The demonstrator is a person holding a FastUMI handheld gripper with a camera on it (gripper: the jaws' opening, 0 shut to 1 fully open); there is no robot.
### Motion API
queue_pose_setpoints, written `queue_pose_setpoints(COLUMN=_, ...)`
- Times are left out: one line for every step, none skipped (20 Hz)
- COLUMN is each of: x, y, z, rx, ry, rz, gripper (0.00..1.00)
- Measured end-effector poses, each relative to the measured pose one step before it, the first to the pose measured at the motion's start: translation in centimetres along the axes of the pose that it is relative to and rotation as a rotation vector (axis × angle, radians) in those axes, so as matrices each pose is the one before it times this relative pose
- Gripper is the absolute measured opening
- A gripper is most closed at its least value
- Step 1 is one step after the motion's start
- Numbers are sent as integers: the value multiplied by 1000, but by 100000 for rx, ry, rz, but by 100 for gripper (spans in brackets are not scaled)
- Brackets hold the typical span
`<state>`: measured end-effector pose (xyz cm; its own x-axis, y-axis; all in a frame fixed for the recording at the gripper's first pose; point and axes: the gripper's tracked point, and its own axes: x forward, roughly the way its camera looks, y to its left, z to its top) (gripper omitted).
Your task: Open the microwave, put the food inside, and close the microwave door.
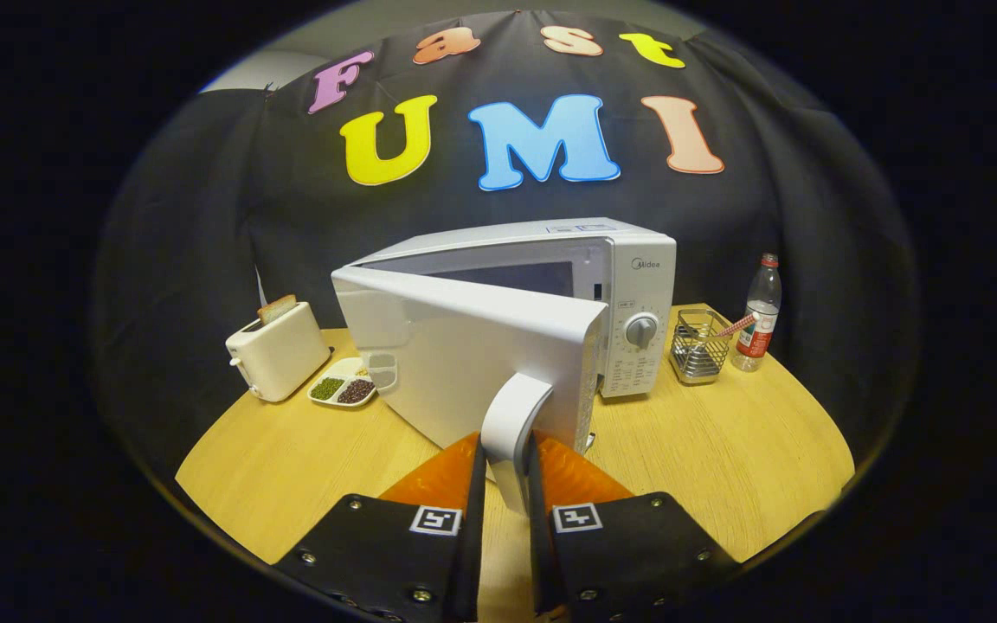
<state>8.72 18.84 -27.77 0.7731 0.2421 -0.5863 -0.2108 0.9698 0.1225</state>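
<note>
The gripper (pixel 507 454) is held level, pointing forward, its two fingers (pixel 442 472) side by side and nearly parallel. They are drawn close together, leaving only a narrow gap, and both press on the handle (pixel 511 424) that stands upright between them, one finger on each side. Each finger carries a square marker on its upper face, just behind the pads. The tips reach about halfway up the handle

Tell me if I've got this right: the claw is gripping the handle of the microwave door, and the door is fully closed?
Not quite. The gripper view shows the claw shut on the door handle, but the microwave door is swung partly open, not closed.
</note>
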Motion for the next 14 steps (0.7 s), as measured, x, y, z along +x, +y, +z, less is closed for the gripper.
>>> queue_pose_setpoints(x=-406, y=464, z=-141, rx=-1031, ry=-128, rz=-74, gripper=24)
queue_pose_setpoints(x=-440, y=511, z=36, rx=-1235, ry=-448, rz=186, gripper=24)
queue_pose_setpoints(x=-367, y=468, z=-148, rx=-1133, ry=-288, rz=287, gripper=24)
queue_pose_setpoints(x=-339, y=417, z=-54, rx=-651, ry=-319, rz=206, gripper=24)
queue_pose_setpoints(x=-357, y=424, z=-212, rx=-213, ry=-50, rz=156, gripper=24)
queue_pose_setpoints(x=-417, y=407, z=-210, rx=-55, ry=33, rz=66, gripper=24)
queue_pose_setpoints(x=-334, y=382, z=-376, rx=-293, ry=132, rz=-54, gripper=24)
queue_pose_setpoints(x=-350, y=375, z=-282, rx=-470, ry=64, rz=73, gripper=24)
queue_pose_setpoints(x=-302, y=516, z=-307, rx=-633, ry=78, rz=165, gripper=24)
queue_pose_setpoints(x=-273, y=472, z=-175, rx=-450, ry=29, rz=235, gripper=24)
queue_pose_setpoints(x=-259, y=444, z=-186, rx=-473, ry=-109, rz=271, gripper=24)
queue_pose_setpoints(x=-131, y=472, z=-112, rx=-506, ry=21, rz=180, gripper=24)
queue_pose_setpoints(x=-81, y=557, z=-176, rx=-603, ry=211, rz=98, gripper=24)
queue_pose_setpoints(x=-104, y=539, z=-150, rx=-699, ry=304, rz=70, gripper=24)
